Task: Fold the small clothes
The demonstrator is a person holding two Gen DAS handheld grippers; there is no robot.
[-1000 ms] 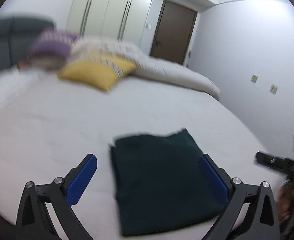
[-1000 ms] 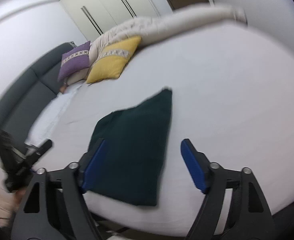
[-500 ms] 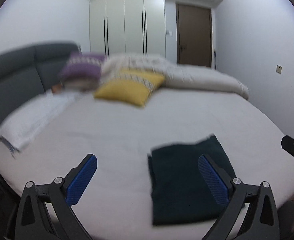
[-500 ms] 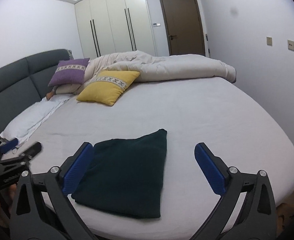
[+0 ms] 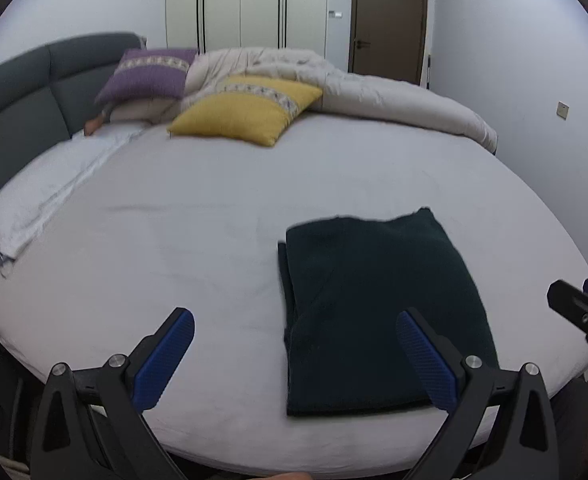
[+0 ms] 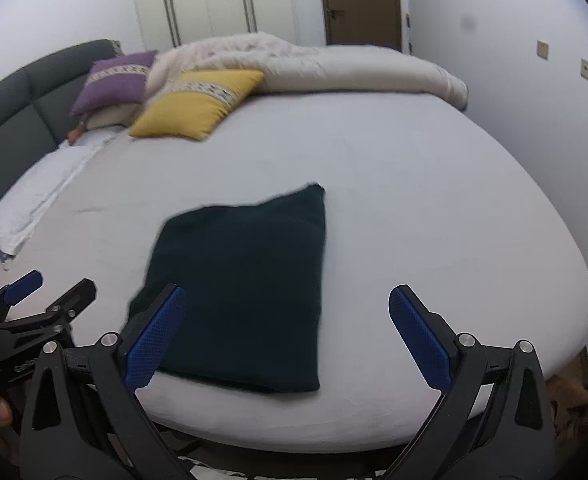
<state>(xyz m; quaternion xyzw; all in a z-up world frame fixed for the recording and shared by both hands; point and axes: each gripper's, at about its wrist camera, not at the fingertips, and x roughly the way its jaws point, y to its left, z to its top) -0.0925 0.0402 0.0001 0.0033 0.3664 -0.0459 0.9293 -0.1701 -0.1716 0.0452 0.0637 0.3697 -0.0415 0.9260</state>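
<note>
One dark green garment (image 5: 378, 304) lies folded into a flat rectangle on a white bed (image 5: 198, 216), near the front edge. Nothing touches it.

Two grippers hover over that front edge, both empty. The left gripper (image 5: 294, 356) has its two blue-padded jaws spread wide apart; from its camera, the garment sits ahead between the jaws, closer to the right one. The right gripper (image 6: 288, 332) also has its jaws wide apart, and from its camera the garment (image 6: 242, 292) lies ahead and toward the left jaw.

At the far side of the bed rest two cushions, one yellow cushion (image 5: 246, 110) and one purple cushion (image 5: 150, 74), beside one rumpled beige duvet (image 5: 382, 96). One grey headboard (image 5: 18, 92) runs along the left.
</note>
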